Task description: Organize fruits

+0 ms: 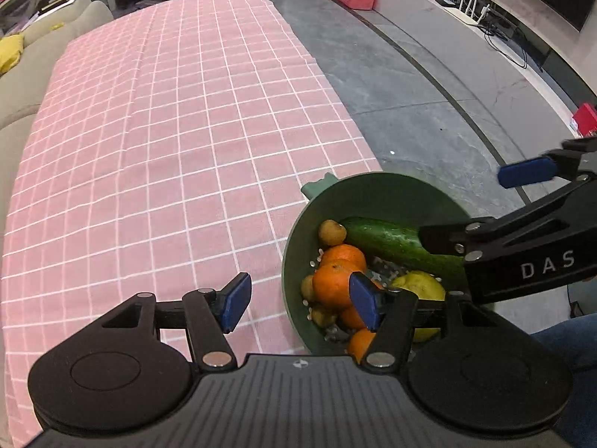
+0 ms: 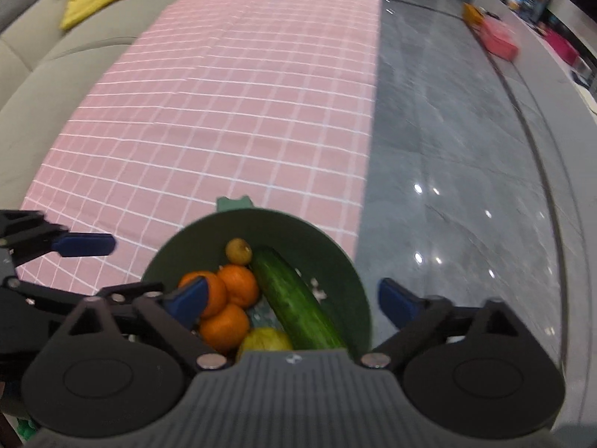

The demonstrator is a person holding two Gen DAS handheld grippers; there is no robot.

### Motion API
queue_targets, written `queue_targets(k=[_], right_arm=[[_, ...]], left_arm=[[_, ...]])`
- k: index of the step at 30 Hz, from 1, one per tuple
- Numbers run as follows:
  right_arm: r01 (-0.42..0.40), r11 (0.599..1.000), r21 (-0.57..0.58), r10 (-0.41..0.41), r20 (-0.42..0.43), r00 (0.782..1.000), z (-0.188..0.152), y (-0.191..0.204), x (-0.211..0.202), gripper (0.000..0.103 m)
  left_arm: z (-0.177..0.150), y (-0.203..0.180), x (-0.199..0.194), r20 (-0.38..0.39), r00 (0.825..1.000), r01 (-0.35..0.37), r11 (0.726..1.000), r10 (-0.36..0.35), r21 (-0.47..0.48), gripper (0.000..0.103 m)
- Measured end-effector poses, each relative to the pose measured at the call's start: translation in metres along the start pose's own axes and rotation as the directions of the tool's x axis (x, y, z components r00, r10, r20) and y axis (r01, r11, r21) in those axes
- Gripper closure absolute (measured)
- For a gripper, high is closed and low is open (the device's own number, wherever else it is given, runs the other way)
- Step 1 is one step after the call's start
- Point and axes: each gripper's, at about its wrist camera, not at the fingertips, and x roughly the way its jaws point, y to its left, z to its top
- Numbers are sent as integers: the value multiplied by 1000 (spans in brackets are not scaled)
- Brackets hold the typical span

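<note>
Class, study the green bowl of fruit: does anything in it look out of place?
Yes: a cucumber, a vegetable, lies slanted in the green bowl among oranges and a yellow-green fruit, odd for a fruit-sorting job.

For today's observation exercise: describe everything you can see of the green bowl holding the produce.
The green bowl is round and deep, matte like plastic, with a paler tab handle on its far rim. It sits upright at the near edge of the pink checked cloth, partly over the grey surface. Inside lie a cucumber, oranges, a lemon and small brownish fruits. Neither gripper visibly touches it.
</note>
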Motion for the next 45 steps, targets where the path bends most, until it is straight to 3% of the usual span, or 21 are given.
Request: queue_targets(k=[2,5,7,9,11,13,19,27,34,45], right_arm=[[27,999,25,-27,-21,999,-2,1,-14,5],[95,994,61,-93,-36,995,-6,4,-40,5],[144,984,100,-148,38,988,-13,7,-68,5],[176,974,141,-195,134,972,-24,12,-94,4],[201,963,179,-235,197,952,-39,15,-111,4],[198,956,216,-247,232,941,-55,17,-118,4],[114,936,333,-212,273,938,-100,11,-105,4],[96,924,371,-191,229,954,-142,8,-63,4],[71,930,361,-166,239,957,-152,6,-49,4],[91,930,356,-172,203,964,-152,7,-39,4]], left_arm=[[-1,-3,-13,-4,1000,-18,1000,17,-14,22],[2,2,-31,-38,998,-60,993,57,-99,19],[0,9,-49,-12,999,-43,984,42,-175,18],[-5,12,-70,64,996,-51,976,66,-213,12],[-11,8,-86,134,984,-90,974,119,-206,9],[-17,2,-90,156,975,-127,975,156,-180,6],[-40,-18,-82,211,961,-149,979,177,-143,6],[-56,-45,-66,177,965,-181,979,195,-92,6],[-64,-56,-48,120,967,-220,974,226,-62,6],[-69,-55,-42,107,964,-237,970,242,-52,7]])
